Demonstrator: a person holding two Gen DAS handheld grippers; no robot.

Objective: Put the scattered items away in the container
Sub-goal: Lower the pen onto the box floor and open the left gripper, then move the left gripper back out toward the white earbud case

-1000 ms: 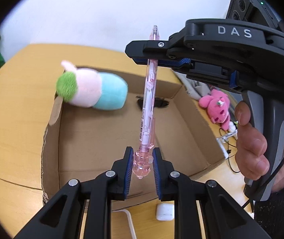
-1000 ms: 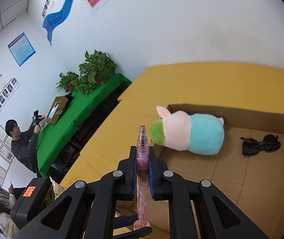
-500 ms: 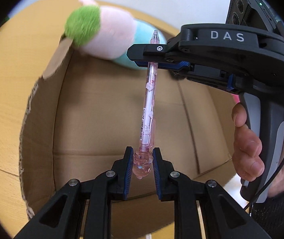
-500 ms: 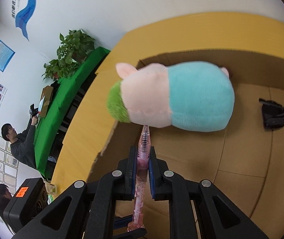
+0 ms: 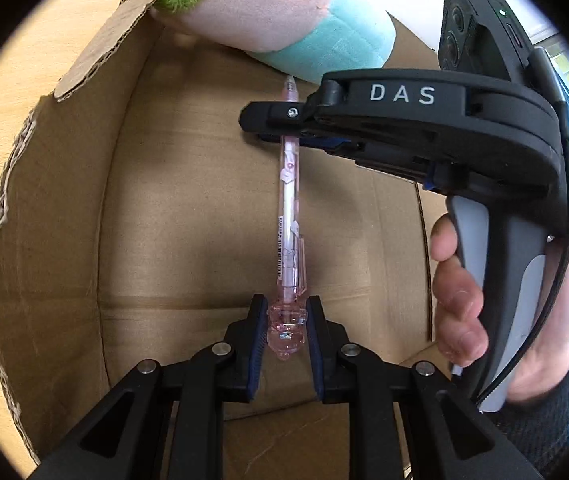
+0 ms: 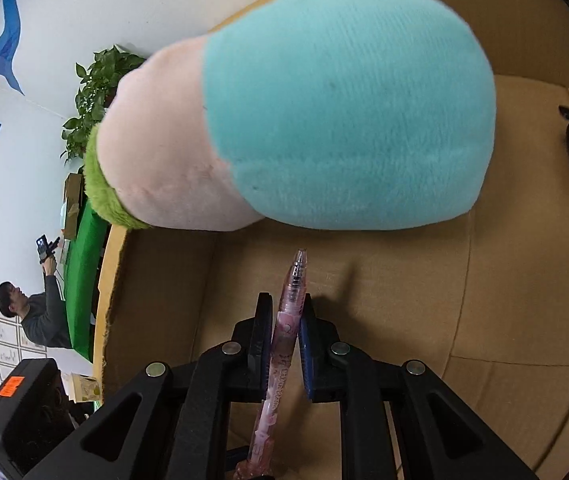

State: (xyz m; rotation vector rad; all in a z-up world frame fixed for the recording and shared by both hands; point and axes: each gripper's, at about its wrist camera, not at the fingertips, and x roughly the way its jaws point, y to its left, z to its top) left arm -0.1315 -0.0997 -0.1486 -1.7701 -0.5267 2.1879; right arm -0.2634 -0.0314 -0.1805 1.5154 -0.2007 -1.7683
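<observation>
pen [image 5: 289, 204] between both hand-held grippers, inside box [image 5: 60, 208], plush [image 6: 304, 120] just ahead

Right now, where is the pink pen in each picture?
Left wrist view: the pen runs up the middle, its fat end in the left claw, its upper part in the right claw.
Right wrist view: bottom middle, pointing up between the right claw's pads toward the plush.
Shared landmark: the plush, at the top of both views.

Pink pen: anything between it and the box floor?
Nothing visible. The pink pen hangs over bare cardboard inside the box, held between both tongs: left, right. The plush toy lies just beyond its tip, not under it.
</observation>
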